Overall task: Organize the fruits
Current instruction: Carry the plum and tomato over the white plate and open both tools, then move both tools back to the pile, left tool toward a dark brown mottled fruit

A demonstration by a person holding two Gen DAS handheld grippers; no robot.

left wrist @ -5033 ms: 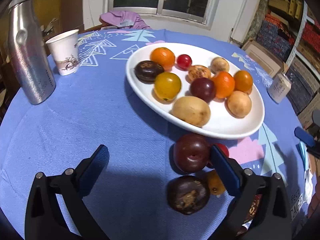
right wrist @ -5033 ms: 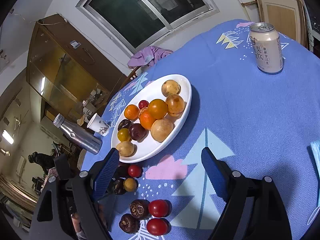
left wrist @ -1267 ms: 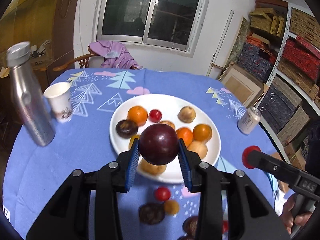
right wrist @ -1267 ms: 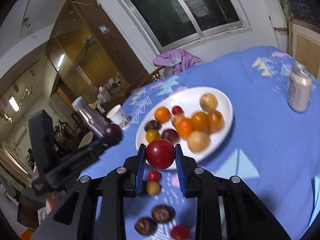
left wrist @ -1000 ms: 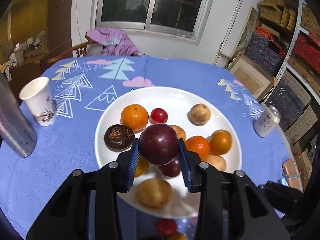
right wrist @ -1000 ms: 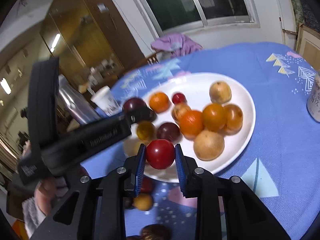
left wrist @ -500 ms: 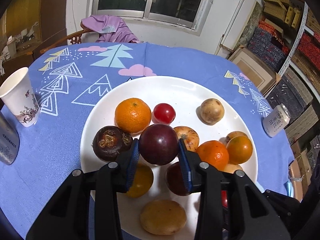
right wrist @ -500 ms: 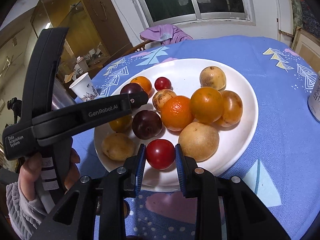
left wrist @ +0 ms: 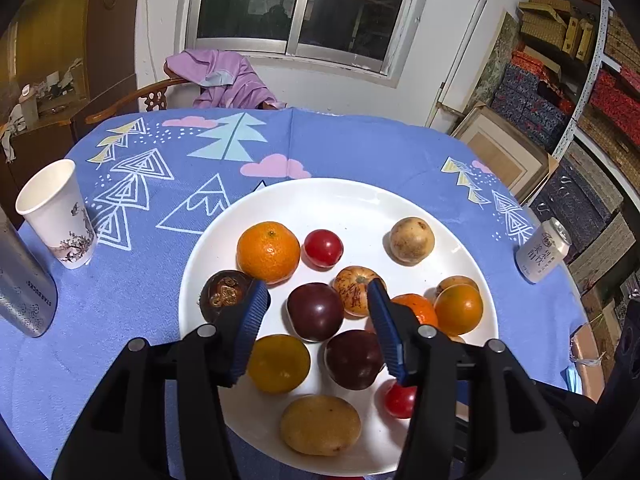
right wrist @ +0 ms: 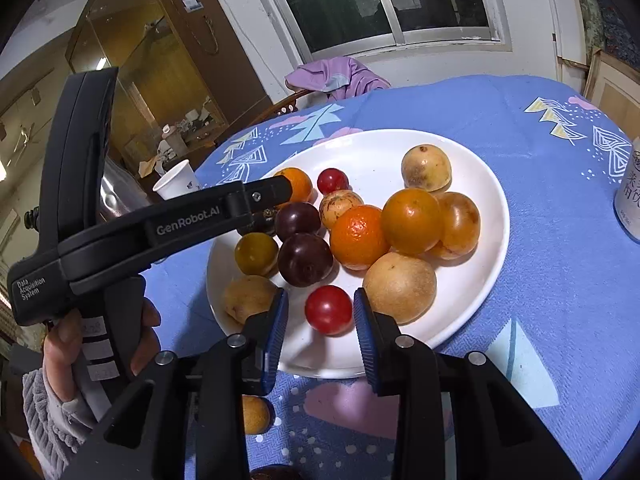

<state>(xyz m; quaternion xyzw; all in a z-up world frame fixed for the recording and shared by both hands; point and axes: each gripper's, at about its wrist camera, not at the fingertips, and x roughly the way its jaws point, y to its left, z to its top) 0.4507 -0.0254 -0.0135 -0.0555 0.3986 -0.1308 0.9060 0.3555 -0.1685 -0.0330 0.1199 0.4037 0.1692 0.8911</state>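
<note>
A white plate [left wrist: 348, 200] holds several fruits on the blue tablecloth. My left gripper [left wrist: 316, 320] is open above the plate, its jaws standing either side of a dark plum [left wrist: 315, 311] that lies on the plate. My right gripper [right wrist: 320, 320] is open at the plate's [right wrist: 472, 280] near edge, with a red tomato [right wrist: 328, 309] resting on the plate between its jaws. The left gripper's body [right wrist: 160, 228] crosses the right wrist view from the left. The dark plum also shows in that view [right wrist: 297, 220].
A paper cup [left wrist: 56, 216] and a steel bottle [left wrist: 20, 280] stand left of the plate. A drink can [left wrist: 542, 250] stands at the right. A small yellow fruit [right wrist: 254, 414] lies on the cloth in front of the plate. A chair with purple cloth [left wrist: 224, 80] is behind the table.
Both grippers have opened. The left one let go of the dark plum and the right one let go of the red tomato; both fruits now lie on the plate.
</note>
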